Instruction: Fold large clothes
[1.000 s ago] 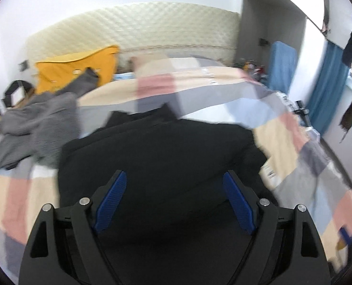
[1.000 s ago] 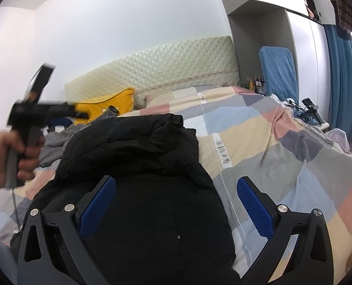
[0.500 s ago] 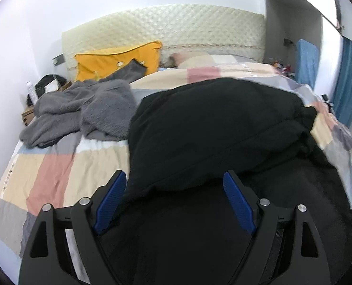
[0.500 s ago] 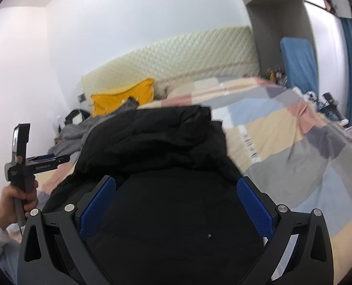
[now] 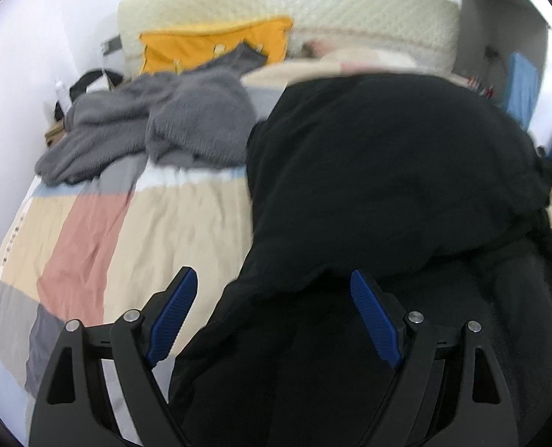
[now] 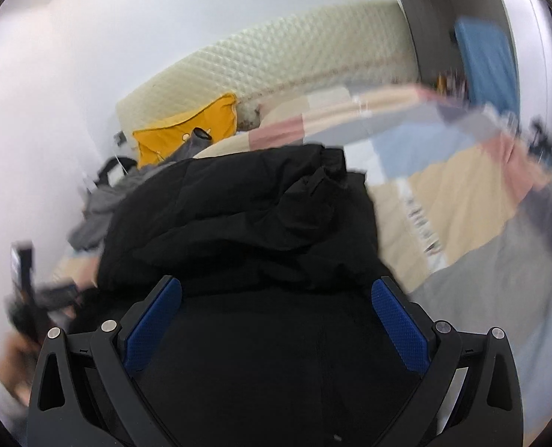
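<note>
Because the bulky black padded jacket (image 5: 387, 186) heaped on the patchwork-quilted bed (image 5: 145, 223) looks soft, puffy and slippery, grip its hem at six o'clock; left hand-held gripper (image 5: 272, 320) and right hand-held gripper (image 6: 276, 320) hover spread, empty.

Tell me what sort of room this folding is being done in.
A bedroom, most likely. A patchwork duvet covers a bed with a cream quilted headboard, and a yellow pillow leans against it. A black coat and a grey fleece garment lie on the bed.
</note>
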The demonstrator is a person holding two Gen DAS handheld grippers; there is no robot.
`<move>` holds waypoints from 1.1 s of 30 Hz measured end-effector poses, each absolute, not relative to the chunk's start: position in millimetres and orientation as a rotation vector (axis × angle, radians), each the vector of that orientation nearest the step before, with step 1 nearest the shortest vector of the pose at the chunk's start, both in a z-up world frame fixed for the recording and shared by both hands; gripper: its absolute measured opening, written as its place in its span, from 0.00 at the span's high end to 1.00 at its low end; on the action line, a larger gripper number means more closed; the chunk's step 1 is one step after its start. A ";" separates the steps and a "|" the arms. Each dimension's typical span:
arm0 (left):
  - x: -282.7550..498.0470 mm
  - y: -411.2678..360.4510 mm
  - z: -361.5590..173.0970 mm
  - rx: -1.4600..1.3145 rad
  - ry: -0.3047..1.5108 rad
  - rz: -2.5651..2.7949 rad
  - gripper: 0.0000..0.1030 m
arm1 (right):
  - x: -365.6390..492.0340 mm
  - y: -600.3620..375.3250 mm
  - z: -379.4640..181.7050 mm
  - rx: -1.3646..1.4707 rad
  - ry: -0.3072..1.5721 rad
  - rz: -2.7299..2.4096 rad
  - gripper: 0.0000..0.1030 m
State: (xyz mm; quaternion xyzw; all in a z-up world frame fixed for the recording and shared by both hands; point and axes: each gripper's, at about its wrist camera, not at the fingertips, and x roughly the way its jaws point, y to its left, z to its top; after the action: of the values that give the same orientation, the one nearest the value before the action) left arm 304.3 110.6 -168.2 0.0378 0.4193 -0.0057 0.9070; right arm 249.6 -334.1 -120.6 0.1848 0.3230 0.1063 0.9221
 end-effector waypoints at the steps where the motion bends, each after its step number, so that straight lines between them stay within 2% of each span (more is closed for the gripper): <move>1: 305.0 112.5 -174.0 0.083 0.892 0.002 0.18 | 254.8 -336.2 -121.2 0.406 0.665 0.225 0.00; 7: 318.4 112.6 -200.4 0.136 0.995 0.021 0.13 | 304.2 -351.0 -135.0 0.430 0.684 0.177 0.01; 13: 329.0 92.5 -214.2 0.239 0.956 0.033 0.13 | 339.6 -368.3 -147.7 0.497 0.694 0.182 0.16; 17: 336.6 92.8 -211.0 0.207 0.912 0.056 0.13 | 346.1 -366.8 -144.7 0.431 0.674 0.193 0.18; 19: 340.0 95.8 -206.2 0.188 0.883 0.068 0.13 | 353.1 -365.1 -148.9 0.420 0.701 0.175 0.27; 21: 343.4 99.9 -201.8 0.164 0.863 0.081 0.13 | 357.9 -362.5 -153.2 0.426 0.703 0.198 0.33; 23: 345.2 105.4 -198.4 0.137 0.842 0.095 0.11 | 359.3 -354.8 -154.5 0.400 0.711 0.231 0.45; 24: 345.7 109.6 -196.4 0.120 0.832 0.102 0.11 | 358.1 -350.5 -153.2 0.386 0.718 0.244 0.63; 25: 344.1 111.5 -193.3 0.112 0.816 0.119 0.11 | 354.4 -344.5 -148.8 0.365 0.718 0.249 0.74; 33: 334.2 140.1 -166.7 0.003 0.712 0.230 0.11 | 320.7 -303.7 -90.0 0.318 0.545 0.369 0.85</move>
State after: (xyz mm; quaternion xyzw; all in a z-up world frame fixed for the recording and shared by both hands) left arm 334.2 140.1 -166.7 0.0014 0.3478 0.1123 0.9308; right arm 320.7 -303.7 -90.0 0.1557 0.2664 0.1804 0.9340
